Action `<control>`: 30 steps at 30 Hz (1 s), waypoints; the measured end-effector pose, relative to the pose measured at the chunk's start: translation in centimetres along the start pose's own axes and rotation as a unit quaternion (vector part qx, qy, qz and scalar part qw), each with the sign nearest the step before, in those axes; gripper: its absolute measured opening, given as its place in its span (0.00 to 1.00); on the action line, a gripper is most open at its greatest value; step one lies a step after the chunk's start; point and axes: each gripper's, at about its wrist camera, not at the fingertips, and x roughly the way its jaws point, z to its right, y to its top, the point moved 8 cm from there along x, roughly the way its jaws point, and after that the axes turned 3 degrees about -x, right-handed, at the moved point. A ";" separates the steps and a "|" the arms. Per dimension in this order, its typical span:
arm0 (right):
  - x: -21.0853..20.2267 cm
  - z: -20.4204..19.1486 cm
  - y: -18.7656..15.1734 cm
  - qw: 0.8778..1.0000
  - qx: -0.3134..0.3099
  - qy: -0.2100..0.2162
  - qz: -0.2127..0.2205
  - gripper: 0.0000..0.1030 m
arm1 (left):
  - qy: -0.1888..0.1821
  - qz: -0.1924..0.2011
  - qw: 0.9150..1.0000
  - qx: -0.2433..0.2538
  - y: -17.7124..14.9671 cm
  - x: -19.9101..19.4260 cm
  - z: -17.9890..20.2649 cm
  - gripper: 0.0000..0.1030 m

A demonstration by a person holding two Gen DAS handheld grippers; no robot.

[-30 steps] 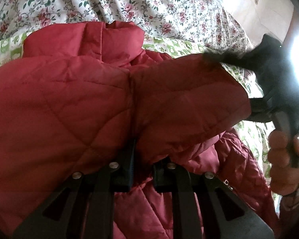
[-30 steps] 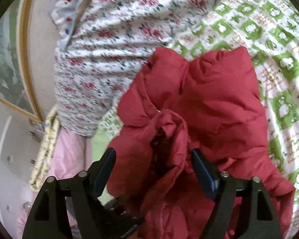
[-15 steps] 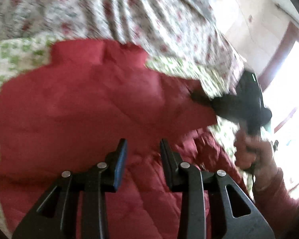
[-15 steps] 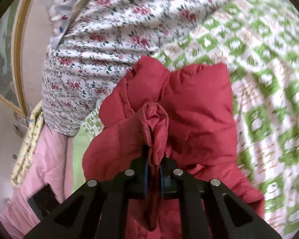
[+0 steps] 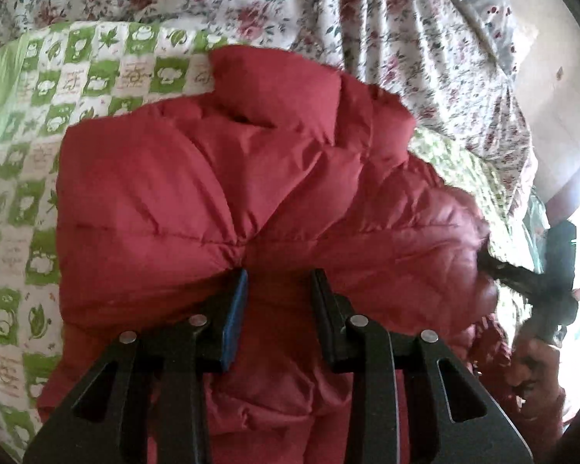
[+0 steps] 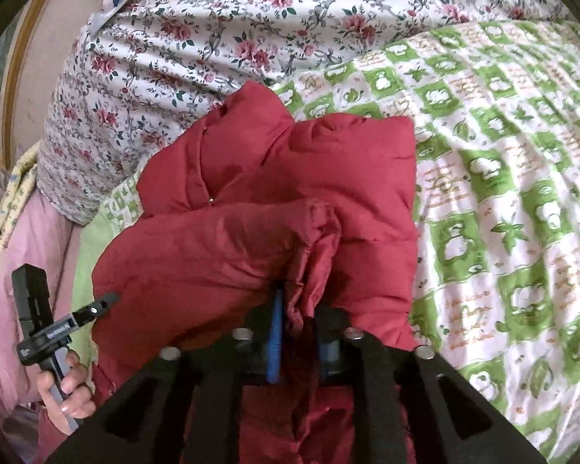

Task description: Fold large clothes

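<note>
Two grippers on red puffer jacket [image 5: 220,193] | left gripper [image 5: 278,290] let go since a second ago, jaws now apart over it | right gripper [image 6: 297,309] went from wide to pinching the sleeve cuff [image 6: 317,232], loosening | jacket lies on green-checked quilt [image 6: 502,193], floral duvet [image 6: 251,19] bunched behind.

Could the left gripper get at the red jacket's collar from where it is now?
Probably yes: the left gripper stands open and empty above the red jacket, and nothing lies between it and the collar.

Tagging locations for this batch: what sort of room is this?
Most likely a bedroom: a red quilted jacket lies on a green-and-white patterned bedsheet, with a bunched floral duvet behind it.
</note>
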 end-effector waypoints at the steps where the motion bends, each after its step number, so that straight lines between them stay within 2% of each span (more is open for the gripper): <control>1: -1.2 -0.4 0.4 0.999 -0.012 -0.025 0.019 0.25 | 0.007 0.003 1.000 0.004 -0.1 0.1 0.1 0.30; 3: -3.7 -1.7 1.2 0.995 -0.046 -0.067 0.066 0.29 | 0.017 0.005 1.000 0.010 -0.3 0.1 0.4 0.30; 4: -4.8 -3.0 1.6 0.991 -0.067 -0.074 0.091 0.32 | 0.021 0.006 1.000 0.012 -0.2 0.1 0.4 0.30; 6: -4.8 -5.4 1.6 0.988 -0.105 -0.066 0.091 0.52 | 0.029 0.006 0.999 0.016 -0.3 0.2 0.6 0.30; 7: -4.2 -6.4 1.3 0.988 -0.123 -0.059 0.078 0.53 | 0.031 0.006 0.999 0.017 -0.2 0.3 0.6 0.30; 9: -1.8 -7.7 0.5 0.985 -0.157 -0.063 0.044 0.52 | 0.039 0.008 0.999 0.020 -0.1 0.4 0.6 0.30; 10: -0.1 -7.6 -0.2 0.981 -0.173 -0.083 0.019 0.52 | 0.041 0.009 0.999 0.022 -0.1 0.5 0.5 0.30; 12: 2.3 -6.4 -1.3 0.976 -0.182 -0.119 -0.012 0.50 | 0.048 0.012 0.998 0.031 -0.2 0.4 0.7 0.30; 14: 4.1 -4.8 -2.0 0.975 -0.176 -0.131 -0.030 0.49 | 0.053 0.013 0.998 0.039 -0.3 0.4 0.9 0.30; 17: 4.7 -3.3 -2.5 0.980 -0.160 -0.118 -0.031 0.49 | 0.051 0.016 0.997 0.051 -0.5 -0.6 1.3 0.30; 20: 4.7 -3.5 -2.7 0.977 -0.169 -0.128 -0.027 0.49 | 0.038 0.029 0.997 0.057 -0.3 -2.1 2.0 0.30; 21: 4.8 -3.5 -2.7 0.977 -0.171 -0.129 -0.026 0.49 | 0.044 0.032 0.997 0.059 -0.2 -2.3 2.0 0.30; 23: 4.6 -3.1 -2.7 0.978 -0.168 -0.122 -0.023 0.49 | 0.069 0.020 0.996 0.058 -0.2 -1.6 1.3 0.30; 25: 4.6 -3.2 -2.6 0.979 -0.164 -0.116 -0.021 0.49 | 0.065 0.004 0.997 0.051 -0.4 -0.4 0.8 0.30; 30: 2.6 -4.0 -2.2 0.986 -0.134 -0.100 -0.018 0.50 | 0.076 0.004 0.996 0.053 -0.8 0.4 0.4 0.30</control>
